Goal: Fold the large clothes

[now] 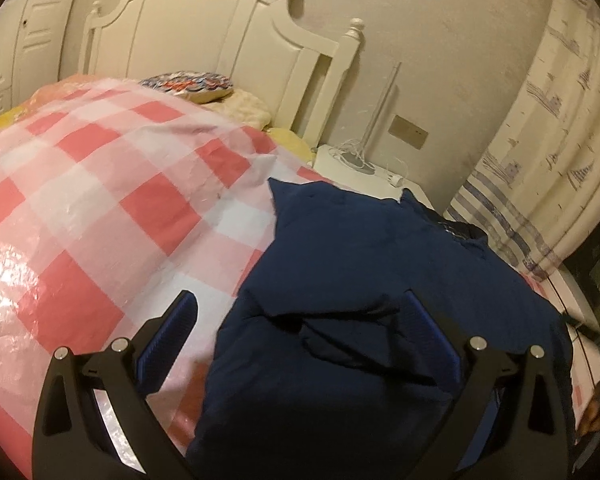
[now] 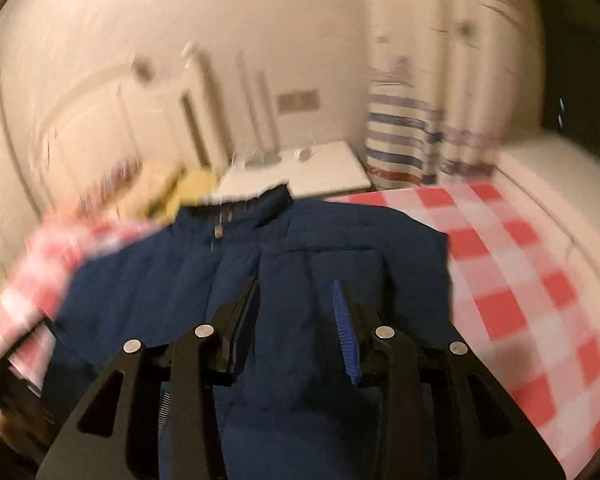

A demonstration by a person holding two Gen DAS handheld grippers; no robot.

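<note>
A dark navy jacket point(image 1: 360, 280) lies on a bed with a pink and white checked cover point(image 1: 100, 184). My left gripper point(image 1: 300, 304) is open, its jaws wide apart over the jacket's near left edge, with folded fabric between the fingers. In the blurred right wrist view the jacket point(image 2: 172, 276) lies with collar and zipper pull at the far end. My right gripper point(image 2: 296, 292) is open just above the jacket's middle, with a strip of navy fabric running between its fingers. The jaws do not press it.
A white headboard point(image 1: 228, 28) and a patterned pillow point(image 1: 192, 84) are at the bed's far end. A white nightstand point(image 1: 364, 168) with cables stands beside the bed. A striped curtain point(image 1: 552, 128) hangs at the right. A white ledge point(image 2: 548, 184) runs along the bed's right side.
</note>
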